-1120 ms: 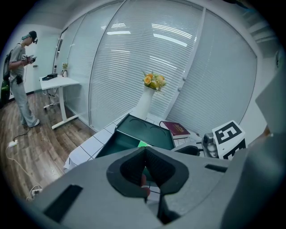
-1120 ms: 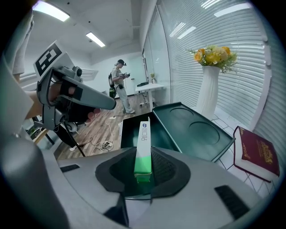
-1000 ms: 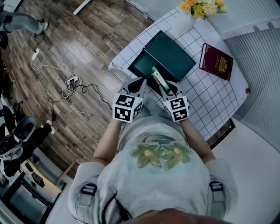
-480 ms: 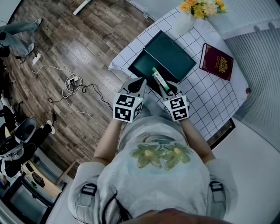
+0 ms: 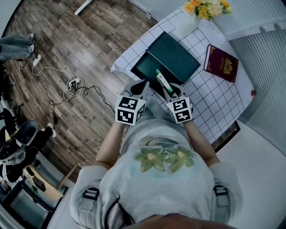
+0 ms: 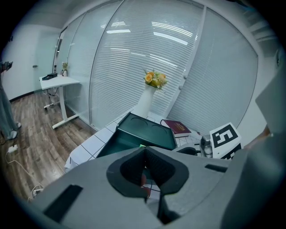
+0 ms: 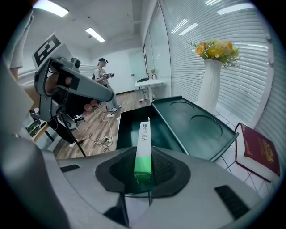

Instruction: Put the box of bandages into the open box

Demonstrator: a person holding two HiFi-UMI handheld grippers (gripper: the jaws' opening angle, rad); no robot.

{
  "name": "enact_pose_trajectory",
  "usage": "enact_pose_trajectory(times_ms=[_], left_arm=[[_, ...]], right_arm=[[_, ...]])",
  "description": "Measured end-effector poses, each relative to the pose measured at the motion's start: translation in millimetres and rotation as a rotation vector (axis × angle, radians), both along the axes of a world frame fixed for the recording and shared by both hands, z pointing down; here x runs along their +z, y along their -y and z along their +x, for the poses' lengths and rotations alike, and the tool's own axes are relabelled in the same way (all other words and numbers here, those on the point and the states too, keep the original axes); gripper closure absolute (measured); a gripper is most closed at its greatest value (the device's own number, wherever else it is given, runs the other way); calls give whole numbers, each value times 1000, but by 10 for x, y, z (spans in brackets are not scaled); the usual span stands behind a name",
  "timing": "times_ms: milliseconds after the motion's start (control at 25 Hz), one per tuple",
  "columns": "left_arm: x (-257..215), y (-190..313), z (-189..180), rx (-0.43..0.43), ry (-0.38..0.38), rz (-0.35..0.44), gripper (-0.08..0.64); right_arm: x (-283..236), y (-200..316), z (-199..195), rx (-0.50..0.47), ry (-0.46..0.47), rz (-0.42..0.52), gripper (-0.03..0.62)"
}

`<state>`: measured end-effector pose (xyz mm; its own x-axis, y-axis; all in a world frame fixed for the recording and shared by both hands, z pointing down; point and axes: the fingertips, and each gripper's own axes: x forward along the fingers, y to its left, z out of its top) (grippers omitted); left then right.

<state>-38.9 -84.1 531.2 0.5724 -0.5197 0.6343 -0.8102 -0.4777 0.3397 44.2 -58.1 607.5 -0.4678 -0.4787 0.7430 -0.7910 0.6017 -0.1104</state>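
A table under a white cloth ruled in dark squares is seen above a floor of wooden planks. A dark red book with a gold emblem is laid flat towards the cloth's right side. A white vase of yellow and orange flowers is stood at the far edge, before closed blinds. White cables are strewn on the floor left of the table. A white desk is set by the glass wall, and a standing person is seen farther back.
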Motion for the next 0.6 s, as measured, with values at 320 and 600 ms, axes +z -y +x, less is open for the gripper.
enact_pose_trajectory(times_ms=[320, 600], left_arm=[[31, -4, 15, 1, 1, -5, 552], [42, 2, 58, 4, -5, -9, 552]], right_arm=[[48, -3, 20, -2, -11, 6, 502], [54, -9, 35, 1, -22, -15, 502]])
